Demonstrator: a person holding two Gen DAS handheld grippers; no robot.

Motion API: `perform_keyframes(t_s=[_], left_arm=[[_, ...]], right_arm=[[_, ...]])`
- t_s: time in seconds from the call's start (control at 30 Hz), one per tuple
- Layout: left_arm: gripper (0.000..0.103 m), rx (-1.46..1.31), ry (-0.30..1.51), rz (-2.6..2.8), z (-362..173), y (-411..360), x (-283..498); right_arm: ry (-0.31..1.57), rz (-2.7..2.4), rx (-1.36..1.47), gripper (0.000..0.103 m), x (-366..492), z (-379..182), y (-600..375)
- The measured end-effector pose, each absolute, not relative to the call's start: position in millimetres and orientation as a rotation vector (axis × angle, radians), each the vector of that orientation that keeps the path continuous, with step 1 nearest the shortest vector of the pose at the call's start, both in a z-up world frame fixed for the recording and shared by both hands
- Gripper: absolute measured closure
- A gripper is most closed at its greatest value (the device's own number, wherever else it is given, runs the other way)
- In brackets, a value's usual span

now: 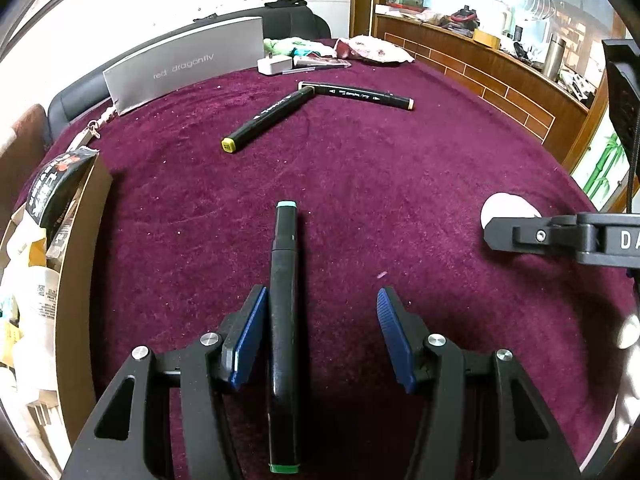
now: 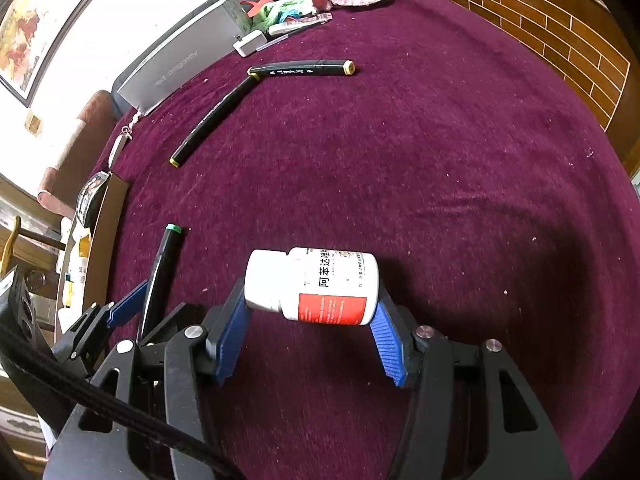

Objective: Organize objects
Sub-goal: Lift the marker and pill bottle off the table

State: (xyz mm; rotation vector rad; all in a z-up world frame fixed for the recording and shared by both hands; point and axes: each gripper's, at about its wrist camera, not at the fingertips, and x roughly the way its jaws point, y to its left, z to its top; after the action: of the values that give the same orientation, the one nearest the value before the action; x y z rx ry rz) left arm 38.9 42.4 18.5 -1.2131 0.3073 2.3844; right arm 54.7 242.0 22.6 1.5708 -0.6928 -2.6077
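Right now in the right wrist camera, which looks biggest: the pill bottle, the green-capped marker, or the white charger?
1. white pill bottle, though it's nearest the camera
2. green-capped marker, long but thin
3. white charger, far away, so true size is unsure

We see a marker point(image 1: 283, 320) lying near on the bench point(image 1: 400, 184), a bottle point(image 2: 316, 286) to its right, and two markers point(image 1: 266, 118) point(image 1: 360, 95) touching end to end farther off.

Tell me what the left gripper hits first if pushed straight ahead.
Bare cloth mostly; the left gripper already straddles the green marker. Farther on, probably the yellow-capped marker, though depth is unclear.
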Motion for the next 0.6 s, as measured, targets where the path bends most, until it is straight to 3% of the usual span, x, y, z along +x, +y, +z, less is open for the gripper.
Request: perform_keyframes(t_s=[0.17, 0.4, 0.5, 0.6], left_arm=[[0.049, -1.212, 0.307, 2.377, 17.7, 44.2, 39.0], [0.009, -1.208, 0.367, 2.268, 12.2, 57.0, 41.7], [0.009, -1.202, 0.299, 2.238, 13.6, 51.9, 39.7], [0.009, -1.187, 0.109, 2.182, 16.7, 32.3, 31.9]], right_arm=[[-0.706, -2.600, 1.564, 0.047, 58.2, 22.6, 242.7], [-0.709, -2.599, 1.559, 0.047, 60.8, 21.6, 243.4], [-0.715, -2.598, 1.561, 0.047, 61.5, 22.0, 243.3], [-0.725, -2.597, 1.564, 0.047, 63.3, 22.3, 243.0]])
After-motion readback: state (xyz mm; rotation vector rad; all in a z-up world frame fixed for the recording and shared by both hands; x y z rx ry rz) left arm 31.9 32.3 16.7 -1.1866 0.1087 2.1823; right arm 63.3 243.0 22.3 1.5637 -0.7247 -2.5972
